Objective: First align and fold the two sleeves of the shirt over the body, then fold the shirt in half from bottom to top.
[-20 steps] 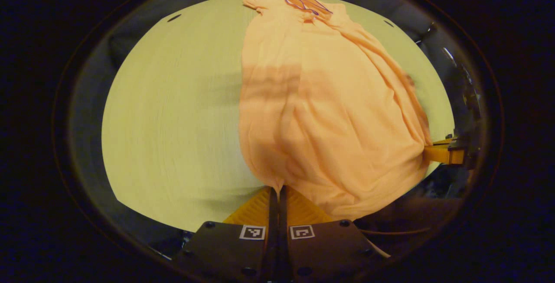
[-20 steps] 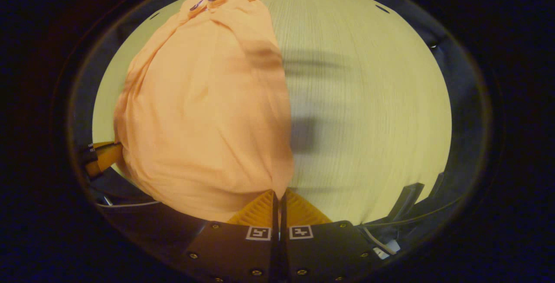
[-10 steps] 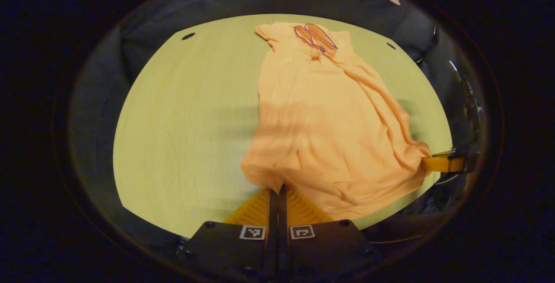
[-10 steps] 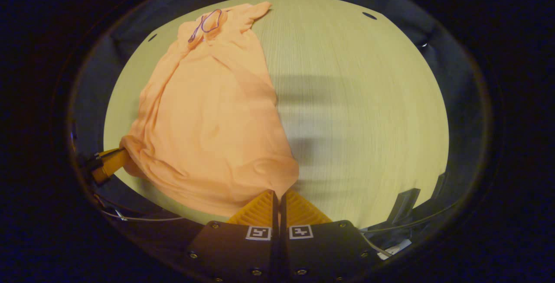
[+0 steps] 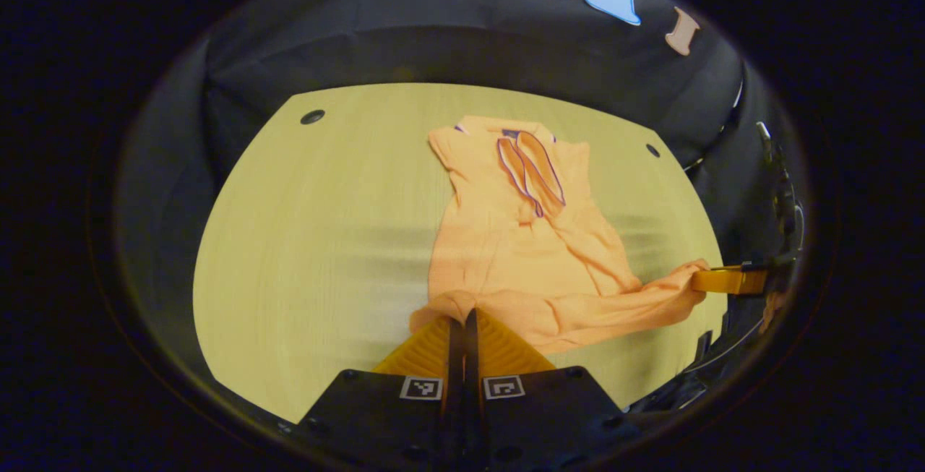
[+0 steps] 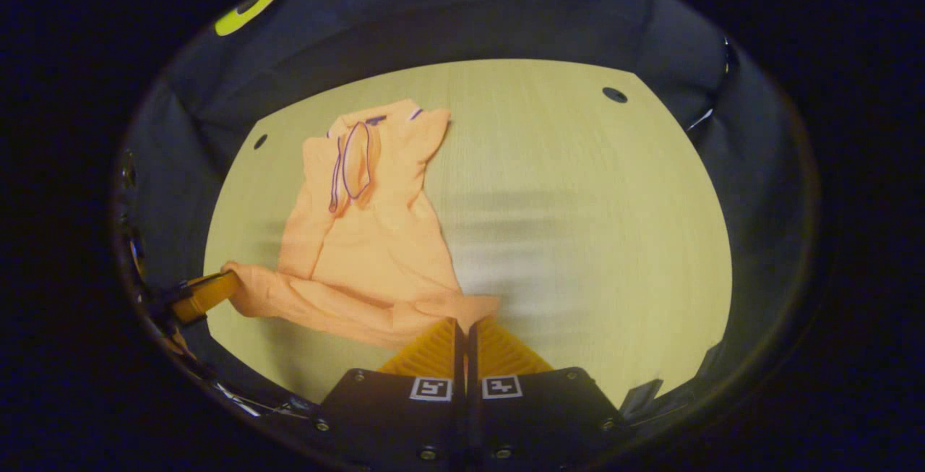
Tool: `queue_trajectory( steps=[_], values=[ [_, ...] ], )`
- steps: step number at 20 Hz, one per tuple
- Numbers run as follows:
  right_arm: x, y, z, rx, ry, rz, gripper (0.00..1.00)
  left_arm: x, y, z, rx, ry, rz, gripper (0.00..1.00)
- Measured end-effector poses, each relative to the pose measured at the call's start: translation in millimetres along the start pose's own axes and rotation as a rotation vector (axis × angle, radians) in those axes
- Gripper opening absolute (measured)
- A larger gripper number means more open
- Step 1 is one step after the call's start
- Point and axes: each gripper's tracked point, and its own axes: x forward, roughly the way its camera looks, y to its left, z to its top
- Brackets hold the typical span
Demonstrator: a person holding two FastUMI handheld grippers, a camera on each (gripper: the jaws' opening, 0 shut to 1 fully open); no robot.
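The orange shirt (image 5: 520,255) lies on the pale wooden desk (image 5: 311,241) with its collar (image 5: 531,168) toward the far edge, and its lower part is raised off the surface because each of the 2 tools has a bottom corner. The left tool (image 5: 462,319) is pinched together on the hem corner nearest it, cloth bunching right at the fingertips; in the right gripper view the right tool (image 6: 462,322) is likewise closed on the opposite hem corner, and the left tool (image 6: 206,295) appears at the far left with fabric stretched to it. Holding both corners at once keeps the hem (image 5: 600,313) drawn as a fairly straight band between the tools, so the bottom edge should travel evenly rather than twisting. The body looks narrow, with no sleeve spread out to either side, which suggests the sleeves are already laid over it, though the creases make this hard to confirm. Judging by this, the step in hand is the bottom-to-top fold: the hem sits roughly halfway up and would need carrying toward the collar, then lowering flat before release.
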Motion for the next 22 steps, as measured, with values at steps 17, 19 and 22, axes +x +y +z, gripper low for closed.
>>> queue_trajectory(
  steps=[17,19,22],
  values=[
    [65.4,18.0,223.3,0.053,-0.220,0.047,0.01,-254.7,365.0,216.0,-0.046,-0.197,0.000,0.06],
    [77.2,18.0,238.8,0.051,-0.236,0.049,0.01,-273.1,410.6,243.8,-0.037,-0.213,0.004,0.06],
    [94.1,16.4,260.8,0.052,-0.264,0.051,0.01,-288.6,471.6,274.7,-0.014,-0.226,0.009,0.06]
  ],
)
